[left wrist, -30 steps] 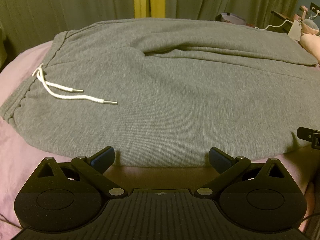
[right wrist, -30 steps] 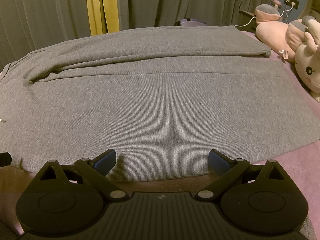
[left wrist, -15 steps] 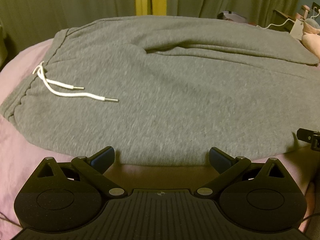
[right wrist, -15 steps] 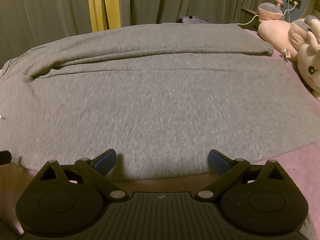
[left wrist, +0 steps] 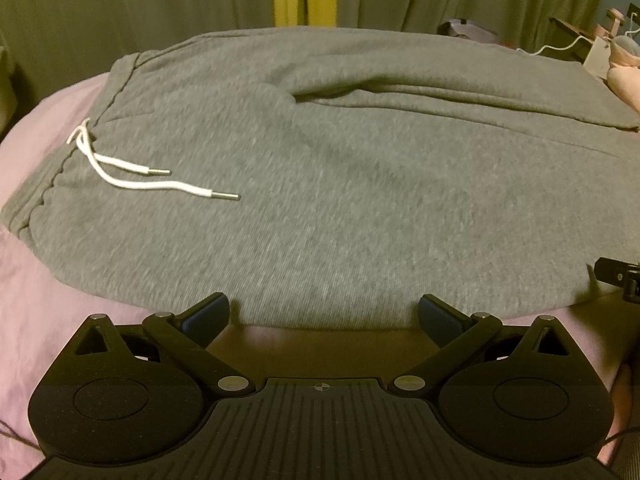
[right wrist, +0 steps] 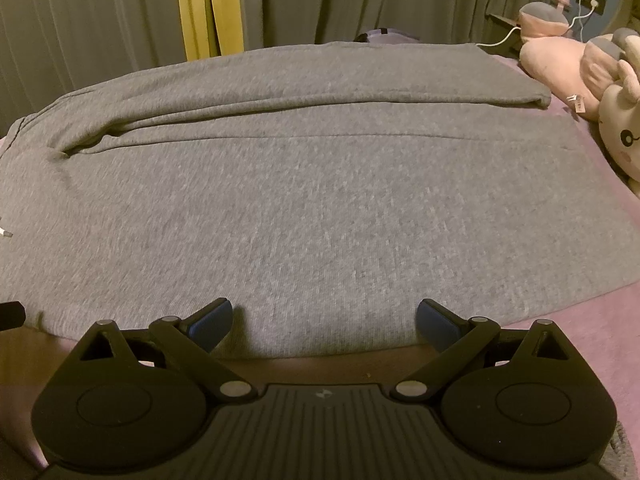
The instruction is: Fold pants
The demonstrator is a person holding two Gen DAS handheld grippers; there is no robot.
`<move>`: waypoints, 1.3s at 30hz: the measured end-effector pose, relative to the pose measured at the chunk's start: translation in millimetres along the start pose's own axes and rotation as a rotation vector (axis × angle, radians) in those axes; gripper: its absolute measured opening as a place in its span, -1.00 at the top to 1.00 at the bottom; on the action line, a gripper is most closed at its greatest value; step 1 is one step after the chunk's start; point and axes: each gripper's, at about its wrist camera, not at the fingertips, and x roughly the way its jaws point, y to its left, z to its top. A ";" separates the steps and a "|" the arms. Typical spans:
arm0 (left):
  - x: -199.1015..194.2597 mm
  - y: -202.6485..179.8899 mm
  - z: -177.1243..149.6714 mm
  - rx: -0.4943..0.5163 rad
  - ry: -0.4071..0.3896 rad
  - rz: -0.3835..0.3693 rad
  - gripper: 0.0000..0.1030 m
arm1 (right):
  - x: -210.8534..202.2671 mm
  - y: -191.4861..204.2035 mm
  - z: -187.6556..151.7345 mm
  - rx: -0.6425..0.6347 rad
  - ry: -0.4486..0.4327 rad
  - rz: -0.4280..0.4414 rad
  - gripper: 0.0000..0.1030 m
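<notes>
Pants [left wrist: 360,184] lie flat on the pink bed [left wrist: 36,320], both legs spread side by side, nothing folded yet. Landmark is the near hem edge of the pants, the long side facing me.

Left gripper [left wrist: 324,316]: fingers wide apart, nothing between them, blue pads [left wrist: 208,314] sitting just short of the near edge, up at the waistband end. Drawstring [left wrist: 132,178] lies on the fabric well beyond that edge, to the left. Waistband [left wrist: 52,184] is at the far left of the edge.

Right gripper [right wrist: 324,316]: fingers also wide, empty, pads [right wrist: 436,316] right at the near edge and slightly overlapping it in view, further along the leg toward the cuff. Plush toys [right wrist: 600,92] sit beyond the cuff end, clear of the fabric.

Change over the last second: both cameras have crept forward, and the near edge sits a bit lower and closer to the pads than before. The left view is slightly blurred, so I'm still moving. Fingers haven't closed at all.

My read: this is the approach for the first fold, near leg over far leg. Both grippers are lined up on the same edge, spaced apart along it. Next I need to dip the fingertips so one pad gets under the edge, then pinch. Risk is grabbing bed sheet with the fabric, or only the top layer of the leg.
</notes>
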 end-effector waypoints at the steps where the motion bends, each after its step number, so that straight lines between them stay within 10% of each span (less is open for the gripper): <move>1: 0.1 -0.1 0.0 0.000 0.001 0.001 -1.00 | -0.1 0.0 -0.2 0.000 0.000 0.002 -0.92; 39: 7.6 -2.3 2.4 -0.001 0.052 0.033 -1.00 | 12.7 6.1 -0.8 -0.007 0.036 0.041 -0.92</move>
